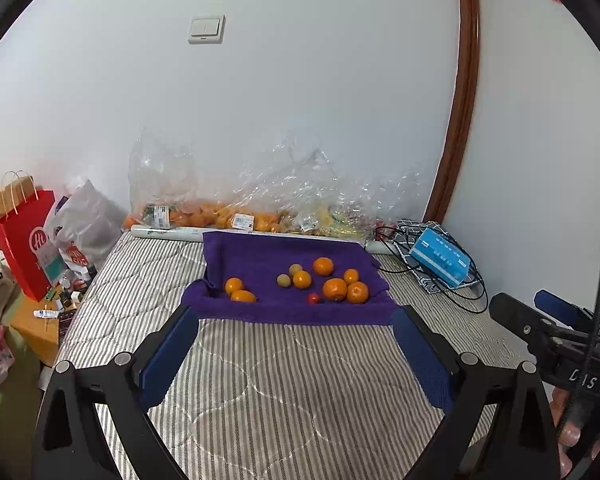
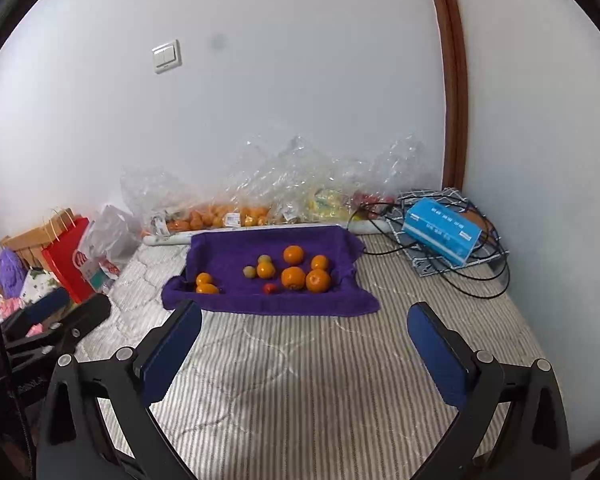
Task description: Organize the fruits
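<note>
Fruit lies loose on the purple towel at the bed's far side — both the left gripper and right gripper hover near, jaws wide and empty — so sorting looks unsettled, early or resumed.

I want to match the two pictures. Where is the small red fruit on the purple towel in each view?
Left wrist view: the small red fruit lies near the towel's front edge, just left of the big oranges, slightly right of picture centre.
Right wrist view: the same fruit is near the front edge, left of picture centre.
Shared landmark: the purple towel, with the blue box to its right.
</note>
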A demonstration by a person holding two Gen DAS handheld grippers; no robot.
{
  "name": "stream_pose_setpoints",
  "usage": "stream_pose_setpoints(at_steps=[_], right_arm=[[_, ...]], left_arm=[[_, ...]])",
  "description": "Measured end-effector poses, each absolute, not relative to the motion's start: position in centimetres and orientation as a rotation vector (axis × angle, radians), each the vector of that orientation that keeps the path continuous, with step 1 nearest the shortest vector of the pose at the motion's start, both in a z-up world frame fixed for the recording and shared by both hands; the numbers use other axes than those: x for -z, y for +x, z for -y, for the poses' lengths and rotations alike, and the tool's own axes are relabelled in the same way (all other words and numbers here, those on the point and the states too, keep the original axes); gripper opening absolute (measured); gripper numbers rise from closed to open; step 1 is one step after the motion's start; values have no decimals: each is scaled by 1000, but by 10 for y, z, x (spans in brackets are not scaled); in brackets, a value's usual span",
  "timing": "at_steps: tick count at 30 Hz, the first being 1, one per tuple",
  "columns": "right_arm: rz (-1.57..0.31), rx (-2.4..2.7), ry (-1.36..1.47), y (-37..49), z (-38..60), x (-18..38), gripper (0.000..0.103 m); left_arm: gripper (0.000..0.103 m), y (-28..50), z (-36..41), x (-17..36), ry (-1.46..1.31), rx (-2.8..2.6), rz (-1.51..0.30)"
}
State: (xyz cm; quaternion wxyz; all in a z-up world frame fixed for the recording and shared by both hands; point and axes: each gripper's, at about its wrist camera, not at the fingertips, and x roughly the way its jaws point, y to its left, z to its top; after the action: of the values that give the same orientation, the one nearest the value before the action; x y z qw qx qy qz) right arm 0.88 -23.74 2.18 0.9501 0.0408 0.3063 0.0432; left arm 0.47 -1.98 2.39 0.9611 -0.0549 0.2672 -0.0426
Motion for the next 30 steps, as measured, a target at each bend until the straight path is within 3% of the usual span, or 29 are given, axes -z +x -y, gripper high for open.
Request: stream_pose_setpoints(at_steps=[30], right_arm=[[-596,-100,41,1,228,-23,101]], left_arm=[[99,-3,12,-25,-126,74,-532]])
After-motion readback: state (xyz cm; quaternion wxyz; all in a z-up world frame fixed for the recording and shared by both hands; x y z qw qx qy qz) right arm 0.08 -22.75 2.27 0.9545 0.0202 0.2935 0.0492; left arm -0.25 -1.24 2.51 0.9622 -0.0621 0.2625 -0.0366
